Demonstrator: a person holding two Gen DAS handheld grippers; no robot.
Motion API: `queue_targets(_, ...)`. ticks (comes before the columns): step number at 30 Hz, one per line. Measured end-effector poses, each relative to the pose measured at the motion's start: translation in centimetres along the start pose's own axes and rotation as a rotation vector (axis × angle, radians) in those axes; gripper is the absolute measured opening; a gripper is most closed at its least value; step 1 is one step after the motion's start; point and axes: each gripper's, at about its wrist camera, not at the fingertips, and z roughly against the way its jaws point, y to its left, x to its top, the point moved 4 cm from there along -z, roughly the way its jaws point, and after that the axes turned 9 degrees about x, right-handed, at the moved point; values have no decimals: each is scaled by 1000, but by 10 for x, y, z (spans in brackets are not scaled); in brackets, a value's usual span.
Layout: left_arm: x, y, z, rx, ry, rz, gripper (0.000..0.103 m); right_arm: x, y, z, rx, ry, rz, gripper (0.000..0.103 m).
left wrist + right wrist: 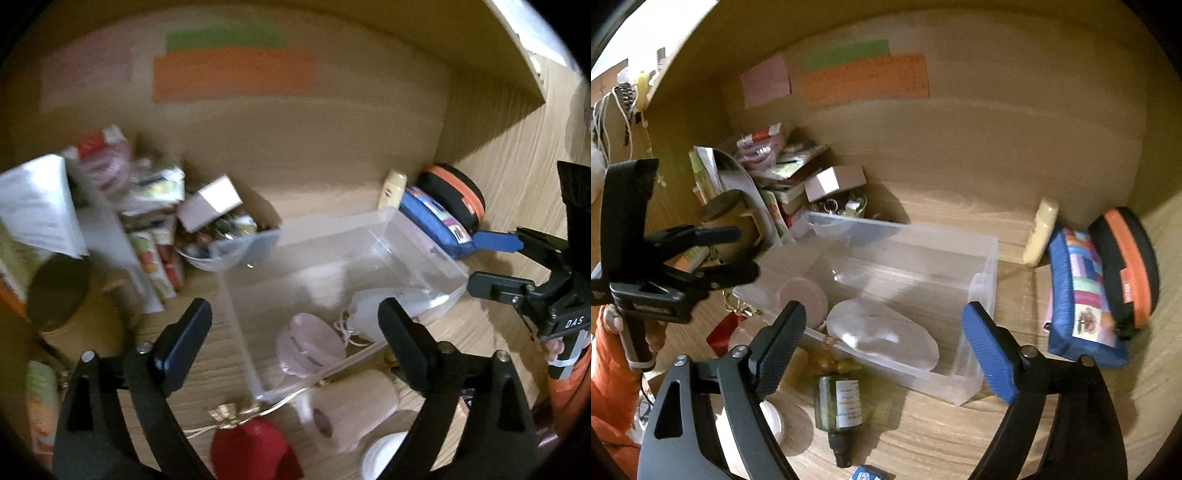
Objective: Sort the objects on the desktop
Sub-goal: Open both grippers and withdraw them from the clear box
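A clear plastic bin (424,251) (982,280) sits in the middle of the wooden desk. Inside it lie a pink round case (310,347) (805,295) and a translucent white pouch (376,310) (882,328). My left gripper (295,321) (738,254) hovers open over the bin's near left corner, holding nothing. My right gripper (884,314) (487,262), with blue pads, hangs open above the bin's front wall, also with nothing in it. In front of the bin lie a green dropper bottle (838,406), a beige roll (354,406) and a red pouch (251,446).
Right of the bin lean a cream tube (1039,232), a blue pencil case (1078,295) and a black-and-orange case (1126,266). At the back left are a bowl of trinkets (221,243) and a heap of packets (147,206). Coloured notes (864,81) hang on the back wall.
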Motion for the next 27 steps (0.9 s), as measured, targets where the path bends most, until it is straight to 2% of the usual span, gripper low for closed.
queue_targets(5,-10,14,26,30,-31,0,97,-3,13,12,-17,-35,12,85)
queue_targets(12,-38,27,41,69,-12,-19,98,-19,30,18,-55,-39,32,89)
queue_targets(21,-79,42,33,105,85,-28,99,-49,42,14,-88,-3,43,96)
queue_targets(27,-101,42,18,69,150,-16,99,-67,43,2,-90,47,29,96)
